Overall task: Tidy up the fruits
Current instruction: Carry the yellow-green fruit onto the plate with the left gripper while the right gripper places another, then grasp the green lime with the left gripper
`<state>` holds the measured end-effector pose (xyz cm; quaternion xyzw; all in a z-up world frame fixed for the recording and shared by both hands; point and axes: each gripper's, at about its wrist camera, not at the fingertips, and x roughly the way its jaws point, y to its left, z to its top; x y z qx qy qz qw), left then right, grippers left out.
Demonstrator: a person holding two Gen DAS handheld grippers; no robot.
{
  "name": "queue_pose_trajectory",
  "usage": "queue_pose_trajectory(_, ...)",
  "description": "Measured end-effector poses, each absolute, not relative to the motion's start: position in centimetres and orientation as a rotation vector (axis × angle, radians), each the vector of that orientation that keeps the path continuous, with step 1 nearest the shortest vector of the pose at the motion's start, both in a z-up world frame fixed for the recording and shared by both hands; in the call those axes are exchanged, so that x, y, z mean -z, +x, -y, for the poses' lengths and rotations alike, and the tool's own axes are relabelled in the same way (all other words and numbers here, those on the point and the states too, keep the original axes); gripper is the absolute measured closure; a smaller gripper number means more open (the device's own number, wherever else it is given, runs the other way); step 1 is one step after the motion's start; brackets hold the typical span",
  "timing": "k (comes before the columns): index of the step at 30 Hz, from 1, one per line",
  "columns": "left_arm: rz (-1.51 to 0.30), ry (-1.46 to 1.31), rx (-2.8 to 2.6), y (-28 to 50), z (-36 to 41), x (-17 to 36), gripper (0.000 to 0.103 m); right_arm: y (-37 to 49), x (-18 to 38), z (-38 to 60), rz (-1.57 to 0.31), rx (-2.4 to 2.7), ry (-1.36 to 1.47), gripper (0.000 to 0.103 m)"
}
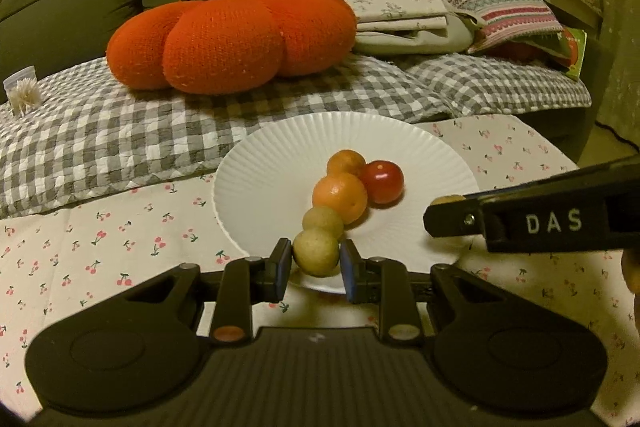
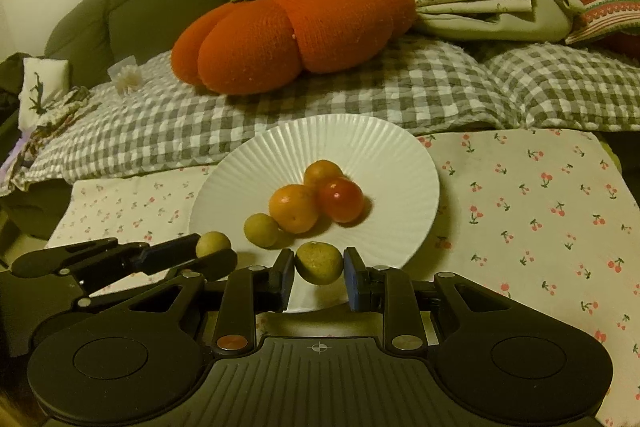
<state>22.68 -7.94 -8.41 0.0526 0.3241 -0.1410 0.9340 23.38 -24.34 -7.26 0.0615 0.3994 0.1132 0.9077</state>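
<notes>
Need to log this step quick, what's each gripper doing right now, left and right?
Left gripper: closed on a green-yellow fruit at the near rim of the white plate.
Right gripper: closed on another green-yellow fruit.

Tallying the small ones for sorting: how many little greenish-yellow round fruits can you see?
3. One lies on the white plate beside the orange fruit; one sits in the left claw; one sits in the right claw. None seem hidden.
</notes>
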Motion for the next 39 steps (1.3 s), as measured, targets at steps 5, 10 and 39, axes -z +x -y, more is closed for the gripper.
queue_pose_trajectory(5,-0.654,0.112,0.302,22.6,8.1,8.5,0.074,23.7,7.7,24.6,-0.822,-0.236,0.136,0.078)
queue_pose_trajectory(10,-0.639,0.11,0.314,22.2,8.2,8.1,0.05,23.7,7.7,24.6,-0.818,-0.228,0.143,0.061)
queue_pose_trajectory(39,-0.825,-0.091,0.174,19.6,2.3,7.1,0.053,21.1,5.3,26.1,-0.877,-0.191,0.203,0.054)
